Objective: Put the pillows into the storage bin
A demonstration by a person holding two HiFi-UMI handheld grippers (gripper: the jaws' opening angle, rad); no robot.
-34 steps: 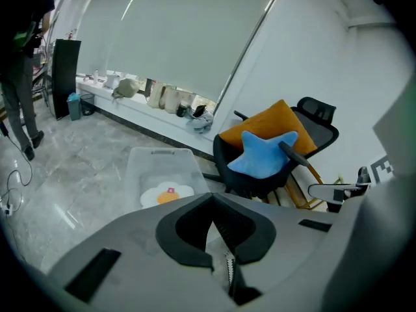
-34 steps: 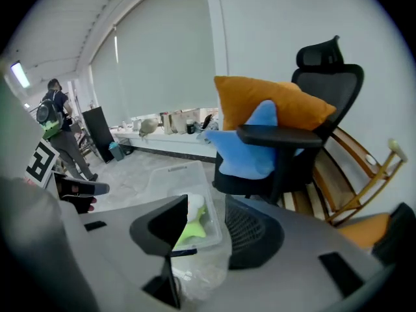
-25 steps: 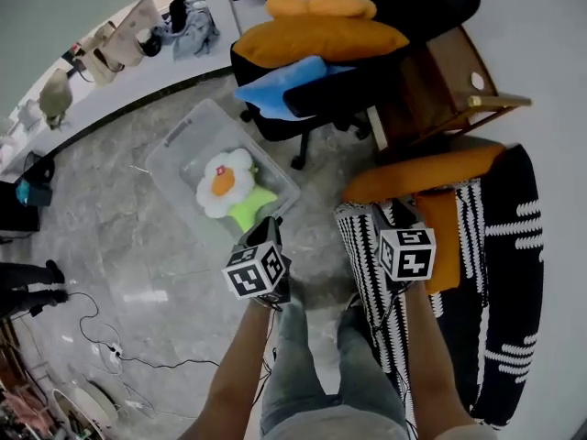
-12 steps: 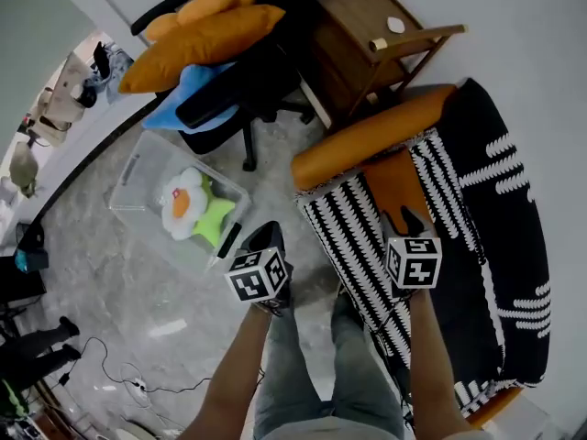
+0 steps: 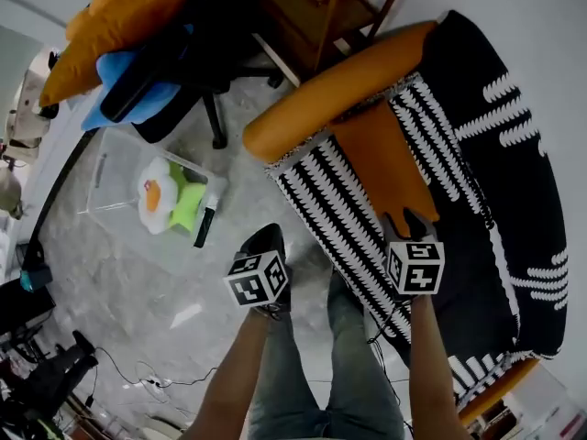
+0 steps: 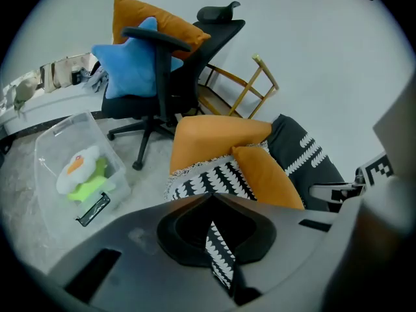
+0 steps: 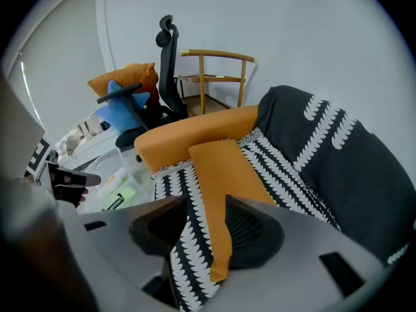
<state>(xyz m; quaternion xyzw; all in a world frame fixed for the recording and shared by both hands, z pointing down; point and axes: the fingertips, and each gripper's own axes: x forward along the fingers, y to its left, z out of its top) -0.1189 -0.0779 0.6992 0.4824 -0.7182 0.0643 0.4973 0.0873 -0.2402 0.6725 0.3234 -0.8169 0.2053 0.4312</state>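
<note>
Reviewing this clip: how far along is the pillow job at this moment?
Done: one flower pillow lies in the storage bin. In hand: nothing; the right tool is open, aimed at the flat orange cushion on the sofa, and the left tool is shut and empty. Left: that cushion, the orange bolster, and the orange pillow and blue star pillow on the office chair.

Readable text: none — no words, brands or numbers.
Left cube (image 5: pixel 258 278): square marker patterns only.
Right cube (image 5: pixel 417 268): the same — no letters.
</note>
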